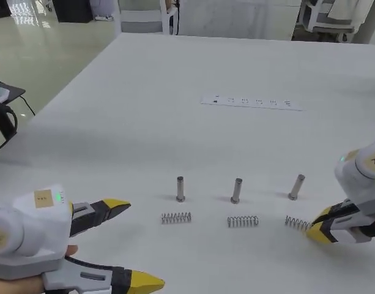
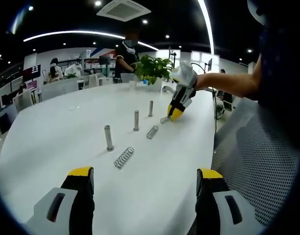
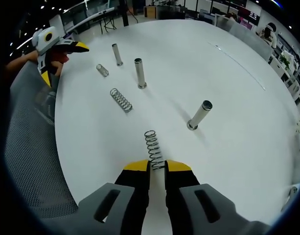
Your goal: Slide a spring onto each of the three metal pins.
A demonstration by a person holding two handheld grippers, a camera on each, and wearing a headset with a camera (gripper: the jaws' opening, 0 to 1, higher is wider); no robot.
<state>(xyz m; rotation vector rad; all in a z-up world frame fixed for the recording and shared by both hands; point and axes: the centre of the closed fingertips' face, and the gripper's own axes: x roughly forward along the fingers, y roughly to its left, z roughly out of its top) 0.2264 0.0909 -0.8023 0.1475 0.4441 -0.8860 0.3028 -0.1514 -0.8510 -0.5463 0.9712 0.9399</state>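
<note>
Three metal pins stand upright in a row on the white table: the left pin (image 1: 180, 188), the middle pin (image 1: 237, 190) and the right pin (image 1: 296, 187). A spring lies in front of each: the left spring (image 1: 176, 217), the middle spring (image 1: 243, 221) and the right spring (image 1: 296, 223). My right gripper (image 1: 317, 233) is shut on the near end of the right spring (image 3: 152, 146), which still lies flat on the table. My left gripper (image 1: 135, 244) is held open at the near left, well short of the left spring (image 2: 124, 157), with nothing between its jaws.
A white power strip (image 1: 251, 102) lies farther back on the table. A grey mesh chair back (image 3: 30, 147) stands close behind the near table edge. People and a green plant (image 2: 153, 68) are beyond the table's far end.
</note>
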